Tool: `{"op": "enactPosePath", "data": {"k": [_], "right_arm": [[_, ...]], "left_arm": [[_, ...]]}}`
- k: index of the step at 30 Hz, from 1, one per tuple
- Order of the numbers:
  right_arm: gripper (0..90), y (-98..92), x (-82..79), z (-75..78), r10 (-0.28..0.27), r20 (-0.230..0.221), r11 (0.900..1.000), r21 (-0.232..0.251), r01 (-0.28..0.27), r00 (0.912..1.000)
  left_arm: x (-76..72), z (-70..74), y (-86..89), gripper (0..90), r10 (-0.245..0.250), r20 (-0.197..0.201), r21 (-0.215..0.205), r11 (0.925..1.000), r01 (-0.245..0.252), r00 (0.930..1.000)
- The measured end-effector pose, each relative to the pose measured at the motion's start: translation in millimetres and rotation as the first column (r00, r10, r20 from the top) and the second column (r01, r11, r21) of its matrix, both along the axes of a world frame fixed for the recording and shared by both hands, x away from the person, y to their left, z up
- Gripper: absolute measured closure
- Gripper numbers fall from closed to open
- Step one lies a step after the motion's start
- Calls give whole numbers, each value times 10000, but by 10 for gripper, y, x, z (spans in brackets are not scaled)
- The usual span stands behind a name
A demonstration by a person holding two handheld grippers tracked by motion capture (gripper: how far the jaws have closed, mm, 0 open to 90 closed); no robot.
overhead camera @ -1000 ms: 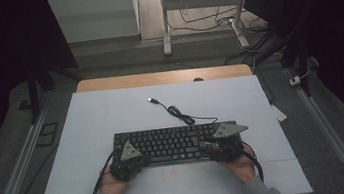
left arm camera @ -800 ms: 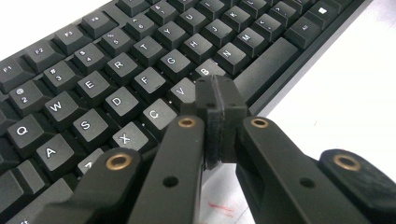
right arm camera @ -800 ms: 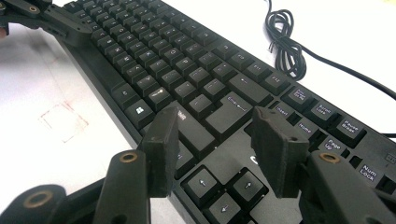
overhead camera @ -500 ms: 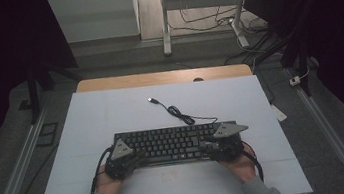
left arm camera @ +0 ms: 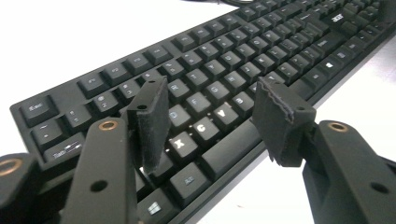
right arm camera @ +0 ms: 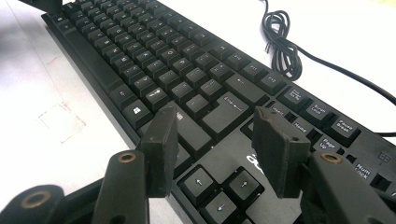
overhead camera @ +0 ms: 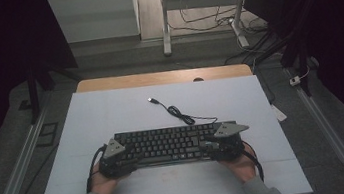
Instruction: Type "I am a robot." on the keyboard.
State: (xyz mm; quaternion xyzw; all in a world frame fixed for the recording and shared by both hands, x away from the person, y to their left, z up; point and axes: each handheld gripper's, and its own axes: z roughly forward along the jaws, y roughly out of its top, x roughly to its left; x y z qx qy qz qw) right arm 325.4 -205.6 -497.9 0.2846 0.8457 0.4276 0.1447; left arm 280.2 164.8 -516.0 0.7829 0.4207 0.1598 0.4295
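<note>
A black keyboard (overhead camera: 173, 143) lies flat on the white tabletop (overhead camera: 107, 115), near the front. My left gripper (overhead camera: 128, 158) is at its left end and my right gripper (overhead camera: 210, 146) at its right end, each in a hand. In the left gripper view the left gripper (left arm camera: 212, 116) stands open above the letter keys (left arm camera: 201, 128). Its jaws have just been opening, and no key is pinched between them. The right gripper (right arm camera: 215, 140) is open above the arrow keys (right arm camera: 219, 186), holding nothing.
The keyboard's black cable (overhead camera: 178, 111) runs in a small coil (right arm camera: 280, 46) behind it and ends in a loose USB plug (overhead camera: 152, 100). A wooden strip (overhead camera: 157, 77) borders the table's far edge. Metal rails (overhead camera: 14, 178) flank the table, and beyond it the floor holds desk legs and cables.
My left gripper has slid a little to the left along the keyboard's front edge. The right gripper and the keyboard have stayed where they were.
</note>
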Motion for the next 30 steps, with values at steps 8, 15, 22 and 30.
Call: {"op": "enactPosePath", "data": {"k": [8,15,22,30], "right_arm": [[508,4,0,-2,20,11,10000,-30,-20,10000],[508,9,0,-5,1,21,10000,-74,-1,10000],[506,13,2,-10,4,5,9999,-132,-4,10000],[506,13,2,-10,-14,21,10000,-98,14,10000]], "left_arm": [[25,-3,68,430,171,-108,28,9998,-171,9998],[38,0,118,427,303,-125,43,9995,-303,9995],[48,2,144,426,393,-124,30,9992,-393,9991],[75,-10,149,434,659,-185,112,9978,-657,9977]]}}
